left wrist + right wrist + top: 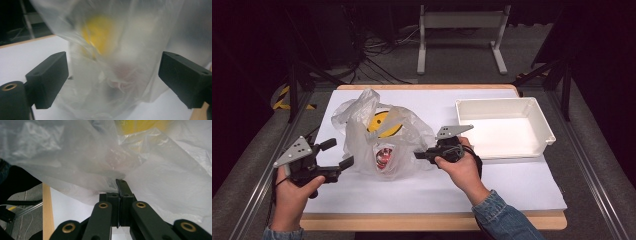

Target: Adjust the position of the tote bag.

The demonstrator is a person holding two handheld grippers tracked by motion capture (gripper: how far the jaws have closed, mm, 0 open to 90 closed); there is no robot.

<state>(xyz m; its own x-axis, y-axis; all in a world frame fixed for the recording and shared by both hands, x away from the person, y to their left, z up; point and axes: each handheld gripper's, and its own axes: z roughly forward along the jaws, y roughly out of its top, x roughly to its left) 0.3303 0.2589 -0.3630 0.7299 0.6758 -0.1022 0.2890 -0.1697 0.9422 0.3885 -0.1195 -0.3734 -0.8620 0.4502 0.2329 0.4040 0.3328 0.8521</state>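
Right gripper pinches the bag edge, left gripper spread wide with the bag just ahead between its jaws, items apparently still bagged, tray beyond right gripper empty.

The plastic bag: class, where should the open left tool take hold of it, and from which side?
Grip the loose film on the plastic bag at its left edge, coming from the left. The left tool already faces that side, jaws wide; the right tool pinches the opposite edge, and thin crumpled film pinches easily.
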